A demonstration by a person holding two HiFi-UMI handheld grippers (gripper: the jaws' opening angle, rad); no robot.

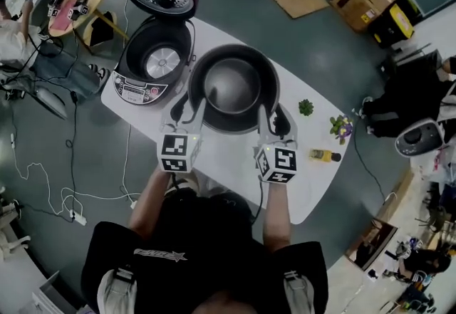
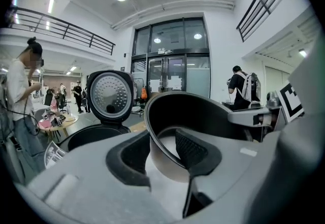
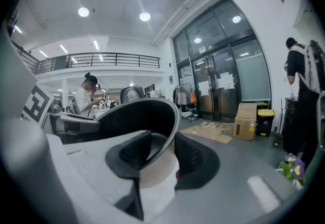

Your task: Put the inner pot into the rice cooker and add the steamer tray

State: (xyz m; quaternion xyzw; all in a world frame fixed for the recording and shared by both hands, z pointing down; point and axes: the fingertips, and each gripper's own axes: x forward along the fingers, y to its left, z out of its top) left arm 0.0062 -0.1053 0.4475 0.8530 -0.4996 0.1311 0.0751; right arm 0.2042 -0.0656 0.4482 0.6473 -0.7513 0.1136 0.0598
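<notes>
- Left gripper [image 2: 160,153] and right gripper [image 3: 161,156] each clamped the rim of the inner pot [image 1: 231,85] from opposite sides, one jaw inside and one outside.
- The rice cooker [image 1: 151,60] stood open on the table [image 1: 313,184], just beside the held pot.
- The pot looked rigid, smooth and likely slippery — the thin rim was the only hold.
- No steamer tray showed, and the pot's underside was hidden.

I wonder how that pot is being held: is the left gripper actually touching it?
Touching. The left gripper view shows the left gripper with its pads pressed on both sides of the wall of the inner pot.
</notes>
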